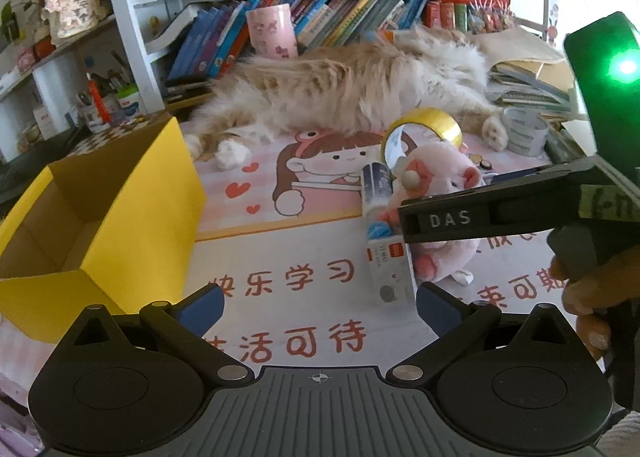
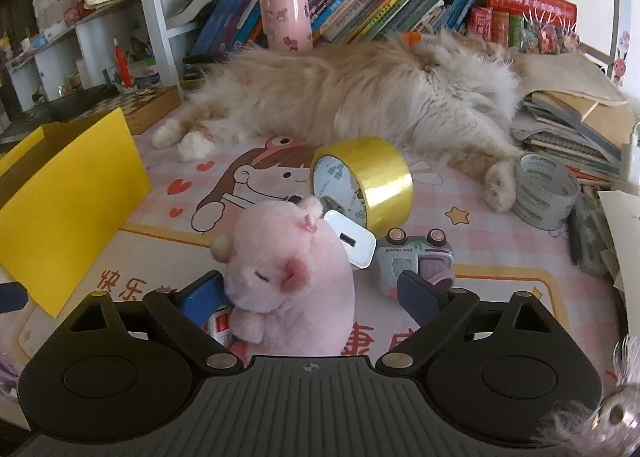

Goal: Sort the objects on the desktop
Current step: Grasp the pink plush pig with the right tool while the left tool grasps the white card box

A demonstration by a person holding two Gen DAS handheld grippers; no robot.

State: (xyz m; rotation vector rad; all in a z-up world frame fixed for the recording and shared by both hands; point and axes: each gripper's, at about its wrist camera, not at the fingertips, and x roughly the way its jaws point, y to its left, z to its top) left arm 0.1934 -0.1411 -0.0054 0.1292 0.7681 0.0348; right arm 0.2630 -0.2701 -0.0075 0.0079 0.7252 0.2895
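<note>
we see our right gripper [image 2: 310,299] wide open around the pink plush pig [image 2: 290,281], fingers [image 2: 202,297] not pressing; our left gripper [image 1: 320,307] hangs open, empty.

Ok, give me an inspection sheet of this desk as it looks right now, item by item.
Surface: pink cartoon desk mat, printed with a girl and red characters.
Job's things: pink plush pig between the right claw fingers, which stand apart; gold tape roll, white charger, toy truck, clear tape roll, small white box; open yellow box at left.
Clutter: fluffy cat lying across the mat.
Grippers: left claw open, nothing between its fingers.
Cables: nothing seen.
Surroundings: bookshelf, pink cup, stacked papers.
</note>
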